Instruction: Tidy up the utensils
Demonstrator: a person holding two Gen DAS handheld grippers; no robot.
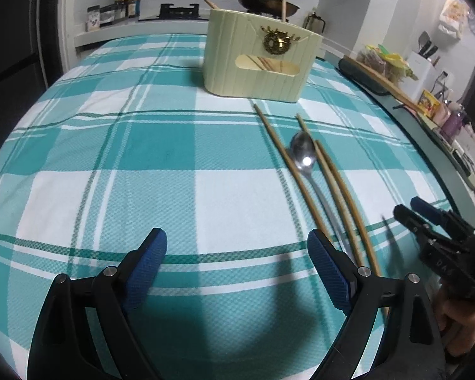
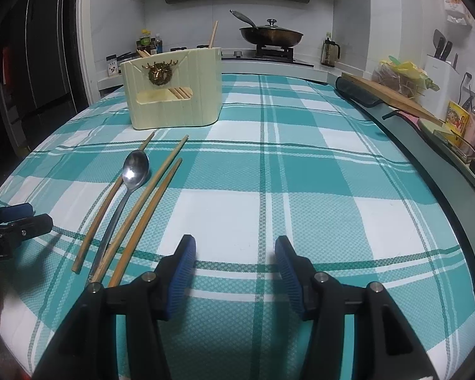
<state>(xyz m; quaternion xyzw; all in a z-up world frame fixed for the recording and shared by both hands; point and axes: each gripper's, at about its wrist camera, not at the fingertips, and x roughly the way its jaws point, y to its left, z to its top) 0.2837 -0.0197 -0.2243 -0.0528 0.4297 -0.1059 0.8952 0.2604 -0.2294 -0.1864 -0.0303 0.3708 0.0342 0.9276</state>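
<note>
Both claws hover over the checked tablecloth (image 2: pixel 300 171), each spread wide and pinching nothing. The left gripper (image 1: pixel 237 253) has its right finger just beside the near ends of the utensils; the right gripper (image 2: pixel 234 253) has them off its left finger.

Between the two claws lie three wooden chopsticks (image 2: pixel 161 190) and one metal spoon (image 2: pixel 136 167), side by side near the table's near edge, the spoon's handle between chopsticks, bowl pointing away.

Beyond them, toward the far edge, stands one cream utensil holder (image 2: pixel 174 91) with several chopsticks inside.
</note>
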